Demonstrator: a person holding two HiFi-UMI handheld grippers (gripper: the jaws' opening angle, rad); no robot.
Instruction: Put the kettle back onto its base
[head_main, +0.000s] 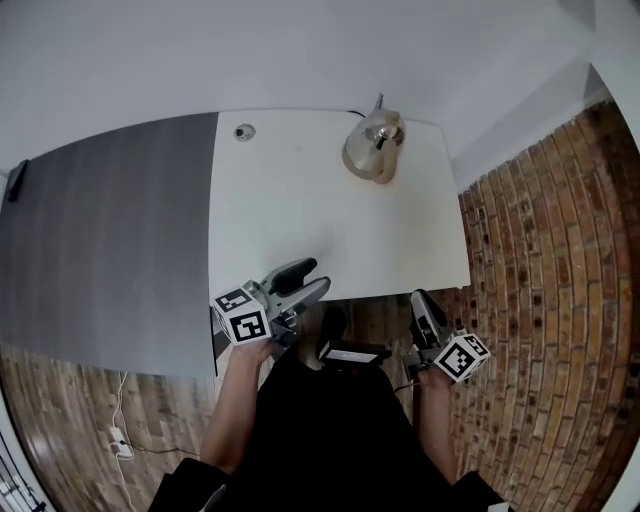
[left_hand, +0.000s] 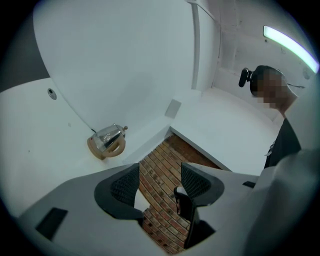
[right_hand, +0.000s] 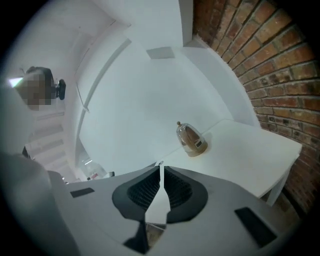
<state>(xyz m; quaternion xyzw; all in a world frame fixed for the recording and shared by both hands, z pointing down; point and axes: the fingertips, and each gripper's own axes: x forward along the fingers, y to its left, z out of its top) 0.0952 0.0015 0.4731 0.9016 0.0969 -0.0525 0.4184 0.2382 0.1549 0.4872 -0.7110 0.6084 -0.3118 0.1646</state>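
Sitting upright on its base (head_main: 360, 170), the kettle (head_main: 375, 140) stands near the far right corner of the white surface (head_main: 300, 220). Both grippers are well apart from it, at the near edge close to the person's body. The left gripper (left_hand: 160, 171) has its jaws wide, with only brick floor (left_hand: 160, 160) showing between them. The right gripper (right_hand: 161, 174) has its jaws drawn nearly together, leaving a thin slit, and holds nothing.
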